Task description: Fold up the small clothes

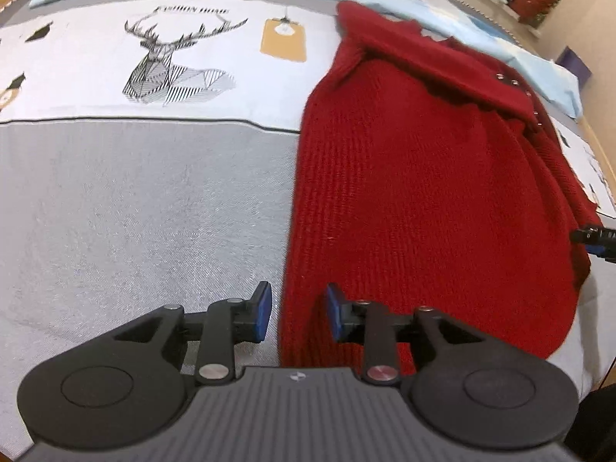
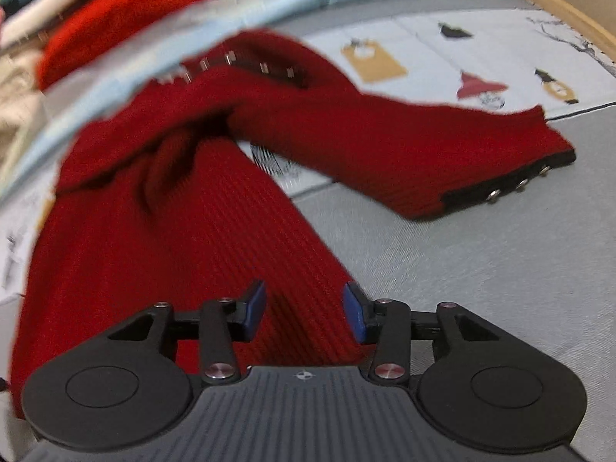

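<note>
Left wrist view first: the red sweater (image 1: 423, 192) lies flat on the grey sheet (image 1: 134, 211), its left edge running straight down toward the left gripper (image 1: 296, 313). Those jaws stand partly open with nothing in them; one blue pad sits over bare sheet, the other over knit, so they straddle the sweater's edge near its hem. At the far right of the sweater, a bit of the other tool peeks in.

Over to the right wrist view, a bit blurred: the right gripper (image 2: 304, 312) hovers over the sweater's body (image 2: 173, 231), jaws partly open too, empty, the right pad close to the sweater's right edge. The sleeve (image 2: 423, 134) juts out to the right of the body, its studded cuff (image 2: 512, 186) lying on the sheet.

Looks to me like both tools are lining up for a grab at the hem end. To do it well: sink each pad pair onto the sweater's edge so both layers get pinched, not just the top one. That sleeve probably wants tucking across the body first, or the fold will come out lopsided. The knit is thick and floppy, so bite deep.
</note>
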`<state>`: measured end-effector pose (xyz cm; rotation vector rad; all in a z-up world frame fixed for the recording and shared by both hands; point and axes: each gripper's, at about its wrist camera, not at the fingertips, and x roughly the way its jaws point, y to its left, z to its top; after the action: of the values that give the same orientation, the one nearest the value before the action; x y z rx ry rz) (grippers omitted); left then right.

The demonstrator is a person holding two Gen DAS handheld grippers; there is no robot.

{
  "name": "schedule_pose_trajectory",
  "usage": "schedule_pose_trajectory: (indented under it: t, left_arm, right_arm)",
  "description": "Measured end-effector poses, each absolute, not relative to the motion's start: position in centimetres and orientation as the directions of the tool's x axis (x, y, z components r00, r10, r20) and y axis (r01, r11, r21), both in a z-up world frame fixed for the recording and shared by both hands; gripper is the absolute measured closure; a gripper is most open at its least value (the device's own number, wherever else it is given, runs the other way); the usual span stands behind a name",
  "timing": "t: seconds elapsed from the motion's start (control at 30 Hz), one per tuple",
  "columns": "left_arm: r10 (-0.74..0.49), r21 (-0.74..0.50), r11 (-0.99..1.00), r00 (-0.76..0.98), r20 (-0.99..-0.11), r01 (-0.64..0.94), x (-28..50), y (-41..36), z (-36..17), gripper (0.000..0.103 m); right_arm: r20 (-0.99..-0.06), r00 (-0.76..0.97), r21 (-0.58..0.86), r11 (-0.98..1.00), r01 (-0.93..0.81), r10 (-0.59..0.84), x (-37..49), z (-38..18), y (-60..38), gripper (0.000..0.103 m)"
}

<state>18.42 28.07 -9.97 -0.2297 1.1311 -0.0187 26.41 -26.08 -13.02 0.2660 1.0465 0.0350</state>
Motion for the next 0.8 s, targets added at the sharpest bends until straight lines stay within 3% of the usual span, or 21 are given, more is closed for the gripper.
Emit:
schedule_pose_trajectory:
  t: [0.03, 0.1, 0.13, 0.17, 0.2, 0.3, 0.43, 0.53, 0.6, 0.7, 0.8]
  left_arm:
    - [-0.127, -0.19, 0.975, 0.422, -0.898, -0.111, 18.7, 27.9, -10.3, 0.069]
    - [-0.121, -0.187, 0.974, 0.405, -0.906, -0.127, 19.0, 27.7, -10.7, 0.069]
    - [-0.117, -0.182, 0.975, 0.395, -0.911, -0.13, 19.2, 27.5, -11.0, 0.069]
    - [-0.113, -0.176, 0.976, 0.386, -0.915, -0.131, 19.5, 27.3, -11.2, 0.069]
    - [-0.114, -0.174, 0.976, 0.383, -0.917, -0.128, 19.6, 27.0, -11.3, 0.071]
    - [-0.12, -0.17, 0.981, 0.39, -0.913, -0.097, 19.6, 25.6, -11.0, 0.095]
    - [-0.238, -0.261, 0.965, 0.448, -0.862, 0.01, 17.8, 23.1, -8.8, 0.096]
    - [-0.275, -0.25, 0.961, 0.44, -0.855, 0.115, 15.5, 21.1, -7.6, 0.097]
    - [-0.245, -0.204, 0.968, 0.394, -0.886, 0.144, 14.3, 20.6, -7.9, 0.097]
    - [-0.164, -0.104, 0.976, 0.333, -0.929, 0.191, 12.9, 21.1, -8.4, 0.097]
    - [-0.159, -0.095, 0.968, 0.277, -0.948, 0.23, 12.0, 21.9, -8.6, 0.097]
  right_arm:
    - [-0.855, 0.498, 0.216, 0.973, 0.084, 0.147, 26.6, -13.4, -25.7, 0.056]
    - [-0.858, 0.5, 0.162, 0.986, 0.042, 0.119, 26.9, -13.5, -24.8, 0.064]
    - [-0.857, 0.5, 0.153, 0.988, 0.019, 0.123, 27.0, -13.5, -24.6, 0.082]
    - [-0.855, 0.498, 0.166, 0.986, 0.003, 0.143, 26.9, -13.3, -24.6, 0.087]
    - [-0.849, 0.504, 0.181, 0.983, -0.005, 0.159, 26.7, -12.9, -24.7, 0.088]
    - [-0.796, 0.579, 0.2, 0.979, -0.025, 0.177, 25.2, -10.2, -26.1, 0.091]
    - [-0.66, 0.738, 0.25, 0.967, 0.039, 0.141, 20.6, -4.0, -30.9, 0.093]
    - [-0.624, 0.776, 0.204, 0.978, 0.05, 0.09, 16.4, -1.6, -33.4, 0.095]
    - [-0.701, 0.712, 0.123, 0.99, 0.064, 0.041, 15.1, -2.7, -34.1, 0.095]
    - [-0.873, 0.477, 0.114, 0.993, -0.012, 0.106, 15.0, -7.2, -34.0, 0.094]
    - [-0.927, 0.358, 0.068, 0.99, -0.122, 0.108, 14.9, -9.8, -32.5, 0.095]
